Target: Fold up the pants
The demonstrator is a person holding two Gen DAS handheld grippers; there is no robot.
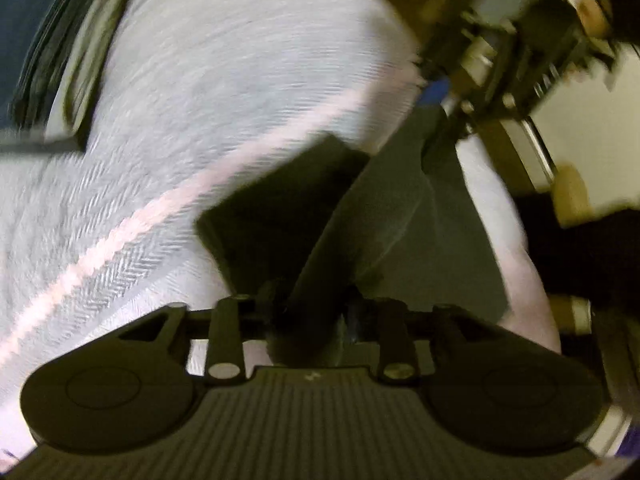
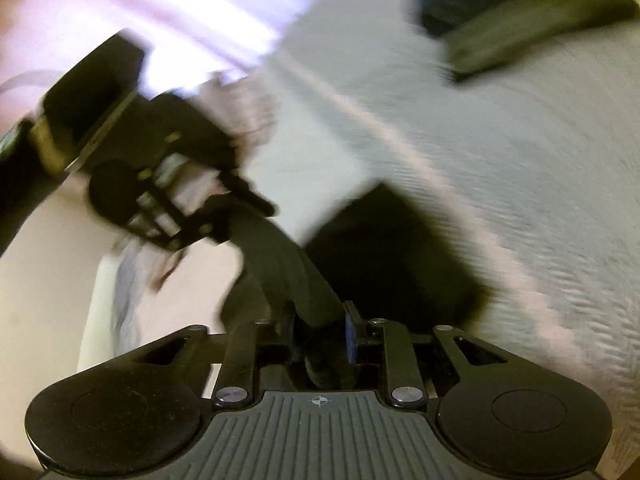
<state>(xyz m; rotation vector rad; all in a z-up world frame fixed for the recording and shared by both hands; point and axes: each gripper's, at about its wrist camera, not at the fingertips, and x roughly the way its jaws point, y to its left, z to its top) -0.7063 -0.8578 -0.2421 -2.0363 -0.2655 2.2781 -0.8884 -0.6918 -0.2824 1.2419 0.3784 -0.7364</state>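
Note:
Dark pants [image 1: 384,208] hang stretched as a taut band between my two grippers, above a white herringbone bedcover [image 1: 180,120]. In the left wrist view my left gripper [image 1: 316,308] is shut on one end of the fabric, and a loose dark flap [image 1: 276,212] droops beside it. The right gripper [image 1: 434,104] holds the far end at upper right. In the right wrist view my right gripper [image 2: 320,320] is shut on the pants [image 2: 280,256], which run up-left to the left gripper [image 2: 248,204]. Both views are motion-blurred.
The bedcover [image 2: 500,160] carries a pink stripe [image 1: 120,236]. A stack of dark folded clothes [image 1: 48,52] lies on it, and it shows at the top right of the right wrist view [image 2: 520,8]. The bed's edge [image 2: 104,280] and beige floor lie at left.

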